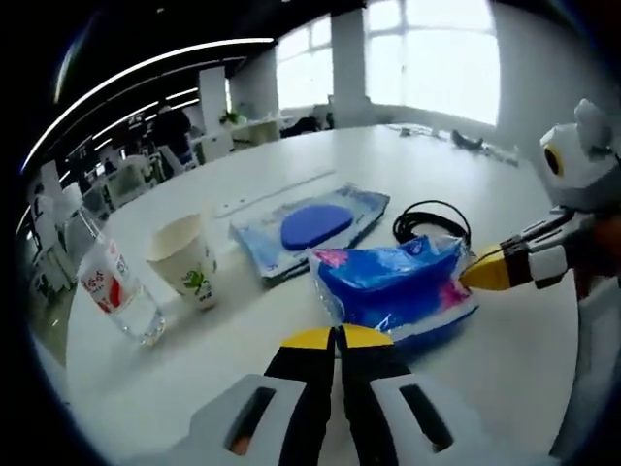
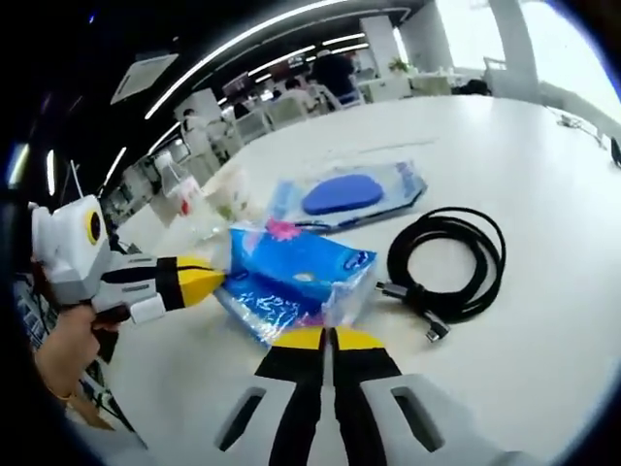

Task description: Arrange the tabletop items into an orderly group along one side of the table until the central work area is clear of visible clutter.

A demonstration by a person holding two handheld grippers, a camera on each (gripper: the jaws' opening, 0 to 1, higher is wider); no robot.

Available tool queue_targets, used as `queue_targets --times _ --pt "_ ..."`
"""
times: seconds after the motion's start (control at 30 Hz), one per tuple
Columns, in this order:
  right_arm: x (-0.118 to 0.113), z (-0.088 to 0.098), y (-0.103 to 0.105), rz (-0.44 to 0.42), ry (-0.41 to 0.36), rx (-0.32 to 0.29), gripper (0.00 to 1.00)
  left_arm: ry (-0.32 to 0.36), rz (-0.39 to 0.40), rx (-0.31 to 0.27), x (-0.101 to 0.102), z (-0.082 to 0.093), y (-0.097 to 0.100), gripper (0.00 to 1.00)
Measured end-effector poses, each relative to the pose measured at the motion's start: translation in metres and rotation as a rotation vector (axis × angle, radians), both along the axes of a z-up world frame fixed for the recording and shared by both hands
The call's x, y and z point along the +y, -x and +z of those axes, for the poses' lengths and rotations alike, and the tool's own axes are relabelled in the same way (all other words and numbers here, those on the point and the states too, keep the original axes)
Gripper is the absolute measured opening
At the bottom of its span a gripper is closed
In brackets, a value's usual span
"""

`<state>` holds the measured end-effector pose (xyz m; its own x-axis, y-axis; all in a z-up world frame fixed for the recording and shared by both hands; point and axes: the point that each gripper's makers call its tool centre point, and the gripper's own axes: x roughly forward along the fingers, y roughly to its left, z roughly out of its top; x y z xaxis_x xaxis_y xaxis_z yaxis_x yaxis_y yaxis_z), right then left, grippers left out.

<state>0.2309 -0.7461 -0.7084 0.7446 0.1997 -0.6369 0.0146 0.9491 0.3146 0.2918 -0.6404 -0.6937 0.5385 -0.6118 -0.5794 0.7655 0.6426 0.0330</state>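
A blue tissue packet (image 1: 398, 286) (image 2: 291, 277) in crinkled clear wrap lies mid-table between the two grippers. My left gripper (image 1: 338, 337) is shut, its yellow tips at the packet's near edge; in the right gripper view it comes in from the left (image 2: 202, 282) and touches the packet's end. My right gripper (image 2: 330, 338) is also shut, tips against the packet's corner; in the left gripper view it reaches in from the right (image 1: 483, 274) onto the opposite end. I cannot tell whether either pinches the wrapper.
A flat blue pouch with a blue oval (image 1: 312, 225) (image 2: 349, 194) lies behind the packet. A coiled black cable (image 1: 432, 221) (image 2: 446, 262) rests beside it. A paper cup (image 1: 184, 260) and a water bottle (image 1: 118, 289) stand to the left. The round white table (image 1: 146, 388) spreads all around them.
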Motion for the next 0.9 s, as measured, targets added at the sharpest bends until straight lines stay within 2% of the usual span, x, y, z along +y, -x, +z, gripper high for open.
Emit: queue_targets --times 0.27,0.43,0.73,0.83,0.9 --pt "-0.013 0.024 -0.006 0.036 0.074 -0.054 0.00 -0.001 -0.024 -0.038 -0.012 0.021 0.000 0.01" --pt "-0.025 0.036 -0.010 0.058 0.139 -0.077 0.00 0.012 -0.039 -0.035 -0.022 0.028 0.000 0.01" --pt "-0.044 0.048 -0.012 0.063 0.166 -0.071 0.00 0.022 -0.046 -0.056 -0.041 0.040 -0.003 0.01" --pt "-0.054 0.051 -0.014 0.068 0.190 -0.073 0.00 0.047 -0.050 -0.053 -0.049 0.045 -0.004 0.01" --pt "-0.061 0.054 -0.016 0.059 0.174 -0.076 0.00 0.064 -0.050 -0.043 -0.055 0.046 -0.004 0.01"
